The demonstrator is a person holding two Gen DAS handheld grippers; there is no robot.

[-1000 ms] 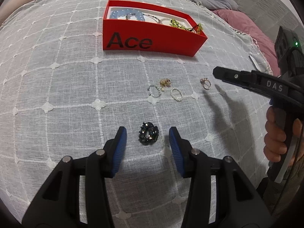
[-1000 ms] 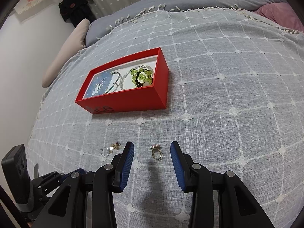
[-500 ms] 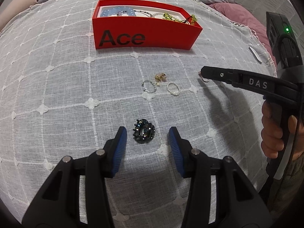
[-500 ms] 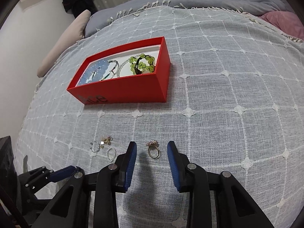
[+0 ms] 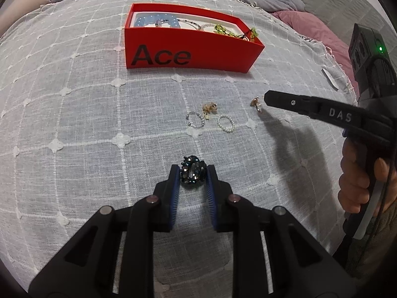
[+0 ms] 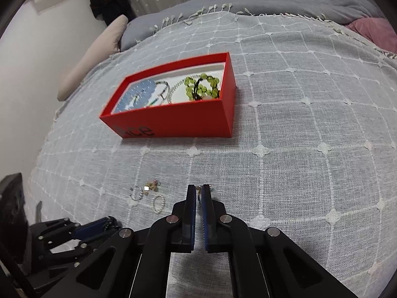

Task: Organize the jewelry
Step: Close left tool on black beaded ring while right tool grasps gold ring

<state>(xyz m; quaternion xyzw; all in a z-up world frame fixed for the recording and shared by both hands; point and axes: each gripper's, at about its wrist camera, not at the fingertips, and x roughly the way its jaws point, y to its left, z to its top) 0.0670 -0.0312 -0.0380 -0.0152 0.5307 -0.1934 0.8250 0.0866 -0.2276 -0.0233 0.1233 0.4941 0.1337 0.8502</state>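
A red box (image 5: 188, 52) marked "Ace" stands on the grey bedspread; it holds blue, silver and green jewelry, as the right wrist view (image 6: 173, 121) also shows. My left gripper (image 5: 192, 173) is shut on a dark blue jeweled brooch (image 5: 193, 172) at the cloth. My right gripper (image 6: 198, 192) is shut on a small gold ring (image 6: 199, 188), whose top peeks out between the pads; the ring (image 5: 256, 104) shows at the tip of that gripper in the left wrist view. A silver ring (image 5: 196, 120), a gold charm (image 5: 209, 107) and a pearl ring (image 5: 226, 123) lie between them.
The white-checked grey bedspread (image 6: 297, 149) covers the bed. A beige pillow (image 6: 94, 54) lies at the far left, a pink blanket (image 5: 302, 24) at the far right. A dark garment (image 6: 109, 0) hangs on the back wall.
Both grippers went from open to shut: the left closed on the dark brooch, the right moved forward and closed on the gold ring.
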